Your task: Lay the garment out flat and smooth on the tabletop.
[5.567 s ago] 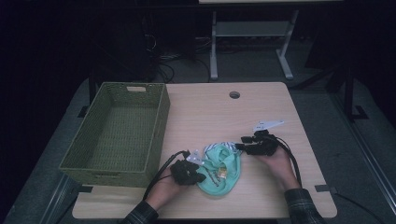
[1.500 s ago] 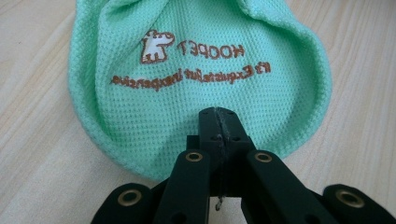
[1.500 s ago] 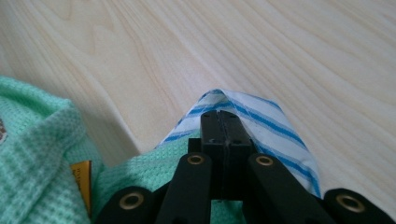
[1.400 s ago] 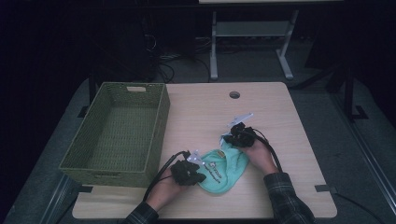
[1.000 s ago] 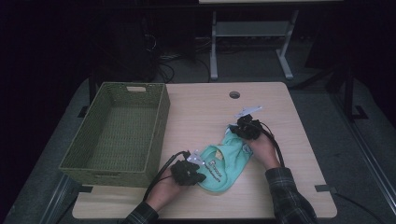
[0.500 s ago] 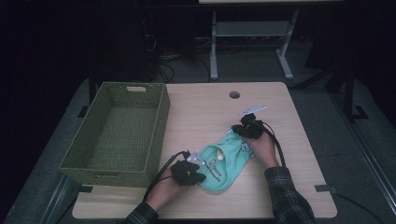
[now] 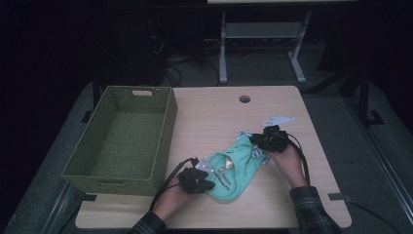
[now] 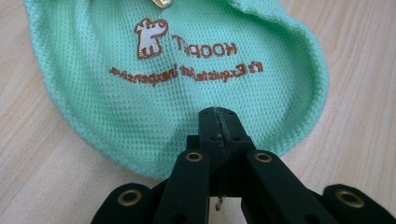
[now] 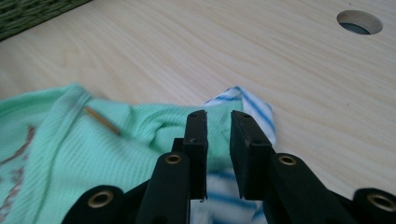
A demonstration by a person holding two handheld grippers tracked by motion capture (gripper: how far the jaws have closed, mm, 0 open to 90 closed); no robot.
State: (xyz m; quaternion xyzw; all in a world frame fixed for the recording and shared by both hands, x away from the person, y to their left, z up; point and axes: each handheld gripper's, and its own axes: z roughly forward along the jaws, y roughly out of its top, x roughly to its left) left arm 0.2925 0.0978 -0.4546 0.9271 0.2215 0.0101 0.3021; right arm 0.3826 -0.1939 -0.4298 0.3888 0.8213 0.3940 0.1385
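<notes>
A mint-green mesh garment (image 7: 234, 168) with a brown dog print lies crumpled on the wooden table (image 7: 214, 117). My left gripper (image 7: 208, 174) is at its near-left edge; in the left gripper view, the left gripper (image 8: 218, 114) is shut on the hem of the garment (image 8: 187, 70). My right gripper (image 7: 255, 141) is at the garment's far-right end. In the right gripper view, the right gripper (image 9: 218, 126) has just been opening: its jaws stand a narrow gap apart over the garment (image 9: 70, 149) and a blue-and-white striped piece (image 9: 254, 107), with no cloth pinched.
A green woven basket (image 7: 119, 187) stands empty at the table's left, close to the left hand. A round cable hole (image 7: 244, 99) is at the table's far middle. Beyond the table are a desk frame and cables on the dark floor.
The right gripper's jaws have parted and let go of the garment's far end, and that hand has drawn slightly right and nearer. The left gripper has stayed put.
</notes>
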